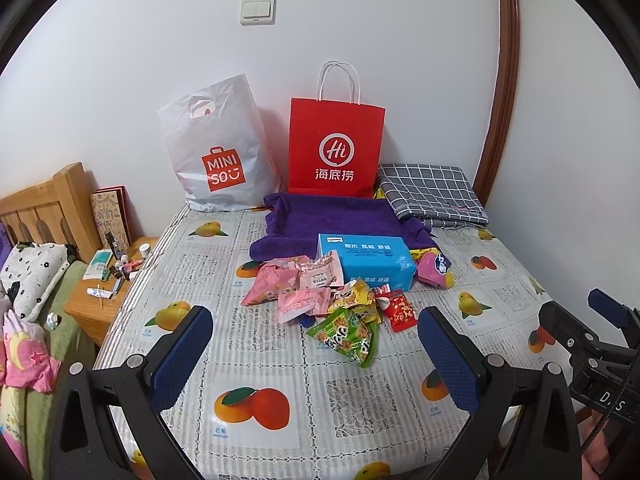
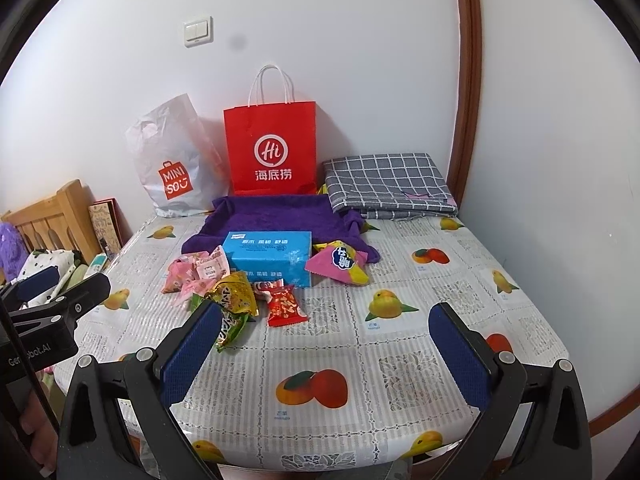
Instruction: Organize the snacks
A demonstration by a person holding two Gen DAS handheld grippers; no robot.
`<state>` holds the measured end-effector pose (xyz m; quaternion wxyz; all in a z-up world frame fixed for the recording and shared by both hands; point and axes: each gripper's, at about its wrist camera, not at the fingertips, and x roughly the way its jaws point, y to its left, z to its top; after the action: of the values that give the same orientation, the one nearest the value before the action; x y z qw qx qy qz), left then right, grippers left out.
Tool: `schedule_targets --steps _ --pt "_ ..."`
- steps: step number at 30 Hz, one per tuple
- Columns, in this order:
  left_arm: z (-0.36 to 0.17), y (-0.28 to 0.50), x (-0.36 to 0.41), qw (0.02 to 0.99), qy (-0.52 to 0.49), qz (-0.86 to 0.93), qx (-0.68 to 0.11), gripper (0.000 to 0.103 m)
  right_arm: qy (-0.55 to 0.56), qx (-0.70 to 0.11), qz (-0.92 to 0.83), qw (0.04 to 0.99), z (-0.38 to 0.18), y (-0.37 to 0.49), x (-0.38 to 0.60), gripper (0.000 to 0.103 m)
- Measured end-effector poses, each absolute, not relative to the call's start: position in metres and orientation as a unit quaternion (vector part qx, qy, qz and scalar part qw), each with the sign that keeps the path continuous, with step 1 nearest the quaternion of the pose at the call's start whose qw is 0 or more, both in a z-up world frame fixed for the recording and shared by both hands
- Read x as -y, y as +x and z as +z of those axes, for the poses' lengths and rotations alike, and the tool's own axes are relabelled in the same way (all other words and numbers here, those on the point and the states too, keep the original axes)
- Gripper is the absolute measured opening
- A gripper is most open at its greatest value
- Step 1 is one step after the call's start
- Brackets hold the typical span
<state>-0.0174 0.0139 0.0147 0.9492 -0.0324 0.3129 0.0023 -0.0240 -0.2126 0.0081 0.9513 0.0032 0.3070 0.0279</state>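
- Hovering over the near edge of the bench: left hand-held gripper, fingers spread wide, nothing between them.
- Right hand-held gripper likewise spread and empty, beside the left one.
- Snack packets heaped mid-bench, touching the front of the blue tissue box; pink, green, yellow and red wrappers.
- Purple towel behind the box; red paper bag and white Miniso bag against the wall.
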Motion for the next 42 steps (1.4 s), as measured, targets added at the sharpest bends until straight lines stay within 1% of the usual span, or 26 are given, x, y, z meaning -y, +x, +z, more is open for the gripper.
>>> schedule_targets --steps 42 --pt "0.015 -0.0217 -0.0076 0.951 -0.035 -0.005 -0.307 0.102 0.008 -0.3 0.024 0.954 0.0105 -0.0325 0.2145 0.102"
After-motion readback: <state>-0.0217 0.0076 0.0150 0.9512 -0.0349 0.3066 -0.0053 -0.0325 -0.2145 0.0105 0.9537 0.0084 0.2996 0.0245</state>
